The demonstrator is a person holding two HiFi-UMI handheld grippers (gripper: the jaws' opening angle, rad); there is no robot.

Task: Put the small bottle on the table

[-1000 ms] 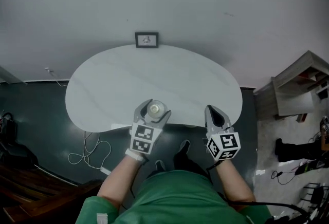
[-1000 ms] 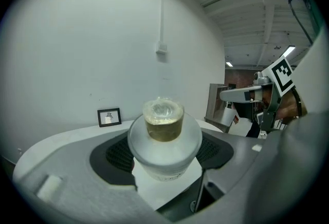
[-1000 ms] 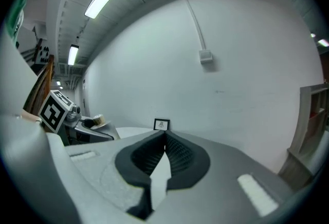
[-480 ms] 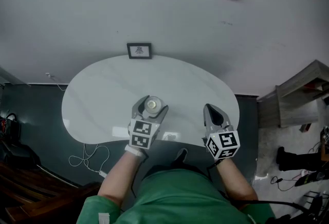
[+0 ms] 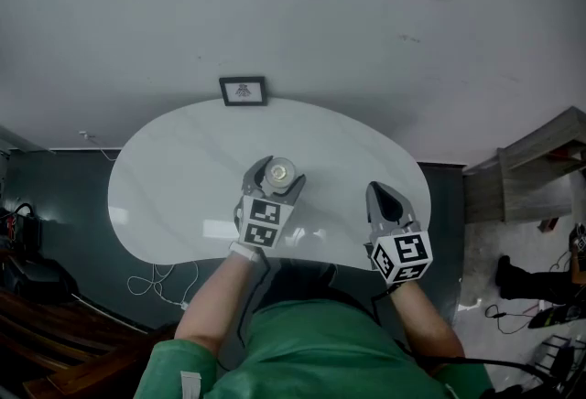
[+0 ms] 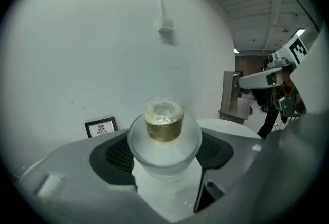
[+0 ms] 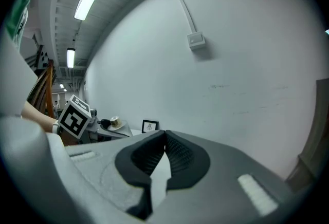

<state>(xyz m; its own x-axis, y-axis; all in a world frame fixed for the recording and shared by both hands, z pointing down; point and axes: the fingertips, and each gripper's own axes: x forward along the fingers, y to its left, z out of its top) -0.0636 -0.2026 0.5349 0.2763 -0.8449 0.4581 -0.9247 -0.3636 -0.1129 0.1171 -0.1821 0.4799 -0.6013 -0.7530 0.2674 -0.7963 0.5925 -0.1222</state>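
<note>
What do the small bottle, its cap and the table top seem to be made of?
Small bottle: frosted, translucent white body, glass or plastic; I cannot tell which. Cap: gold band, likely metal-look, shiny clear top. Table: glossy white with faint grey veins, perhaps marble or imitation.

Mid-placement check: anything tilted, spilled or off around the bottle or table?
Nothing stands out. The small bottle sits upright and capped in the left tongs over the white table, with no spill visible. The right tongs are shut and empty. The picture frame stands straight.
</note>
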